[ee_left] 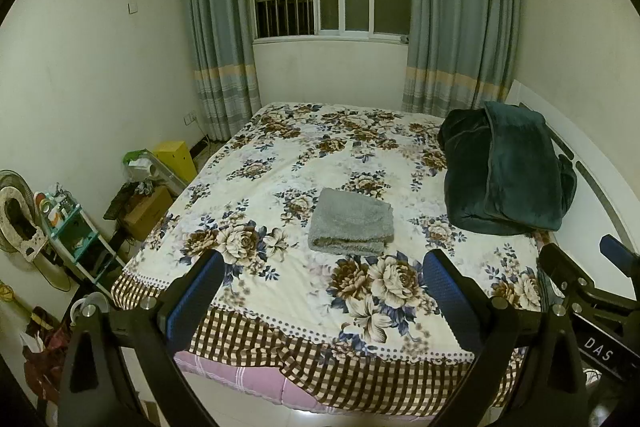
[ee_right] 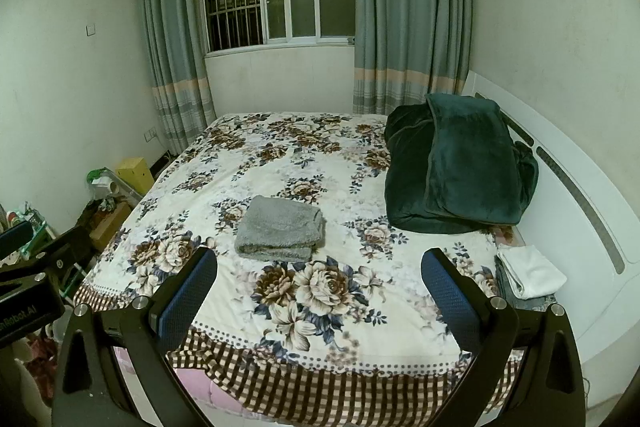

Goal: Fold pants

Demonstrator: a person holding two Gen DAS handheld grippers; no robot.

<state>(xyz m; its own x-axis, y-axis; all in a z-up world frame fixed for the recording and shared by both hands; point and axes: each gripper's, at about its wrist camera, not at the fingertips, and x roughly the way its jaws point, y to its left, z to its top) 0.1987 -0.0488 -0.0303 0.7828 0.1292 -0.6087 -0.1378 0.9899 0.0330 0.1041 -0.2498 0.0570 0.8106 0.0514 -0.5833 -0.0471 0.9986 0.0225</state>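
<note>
The grey fleece pants (ee_left: 351, 223) lie folded into a compact rectangle in the middle of the floral bed sheet (ee_left: 280, 163). They also show in the right wrist view (ee_right: 280, 229). My left gripper (ee_left: 324, 287) is open and empty, held above the bed's near edge, short of the pants. My right gripper (ee_right: 320, 287) is open and empty at the same near edge; it shows at the right of the left wrist view (ee_left: 580, 267). The left gripper shows at the left of the right wrist view (ee_right: 32, 267).
A dark green blanket (ee_right: 460, 163) is heaped at the bed's far right by the white headboard (ee_right: 580, 211). Folded white and grey cloths (ee_right: 528, 275) lie at the right edge. Boxes (ee_left: 148, 211), a shelf rack (ee_left: 76, 227) and a fan (ee_left: 16, 215) crowd the floor left of the bed.
</note>
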